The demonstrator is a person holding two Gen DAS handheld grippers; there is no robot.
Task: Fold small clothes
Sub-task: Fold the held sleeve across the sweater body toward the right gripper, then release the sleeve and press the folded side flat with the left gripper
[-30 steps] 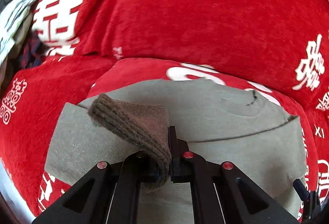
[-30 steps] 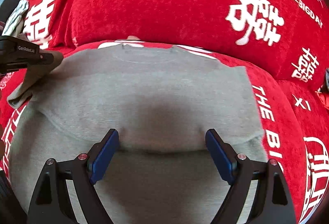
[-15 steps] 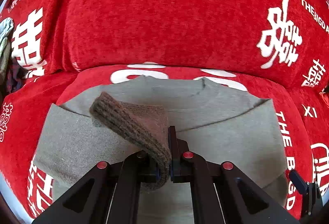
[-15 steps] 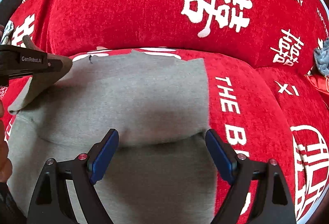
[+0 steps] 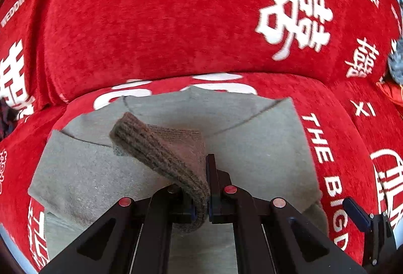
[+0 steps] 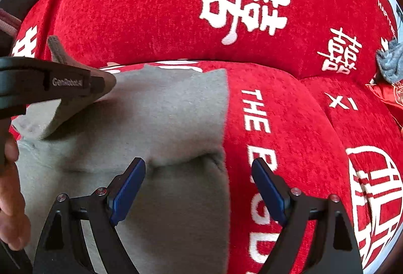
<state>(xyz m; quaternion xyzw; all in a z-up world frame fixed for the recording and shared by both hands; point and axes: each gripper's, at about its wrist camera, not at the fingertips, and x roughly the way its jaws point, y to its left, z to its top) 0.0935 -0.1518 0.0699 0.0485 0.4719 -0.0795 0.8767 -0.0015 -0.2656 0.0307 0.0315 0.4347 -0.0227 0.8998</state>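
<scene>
The left gripper (image 5: 207, 188) still pinched the ribbed cuff (image 5: 161, 155), having carried it rightward across the grey sweater (image 5: 252, 148) on the red sofa (image 5: 176, 22). The right gripper (image 6: 199, 183) hovered over the sweater's right edge, fingers (image 6: 128, 188) still spread, having shifted rightward.

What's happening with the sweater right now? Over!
Left gripper shut on sweater cuff. Right gripper open, empty, above grey sweater. Nothing blocking.
</scene>
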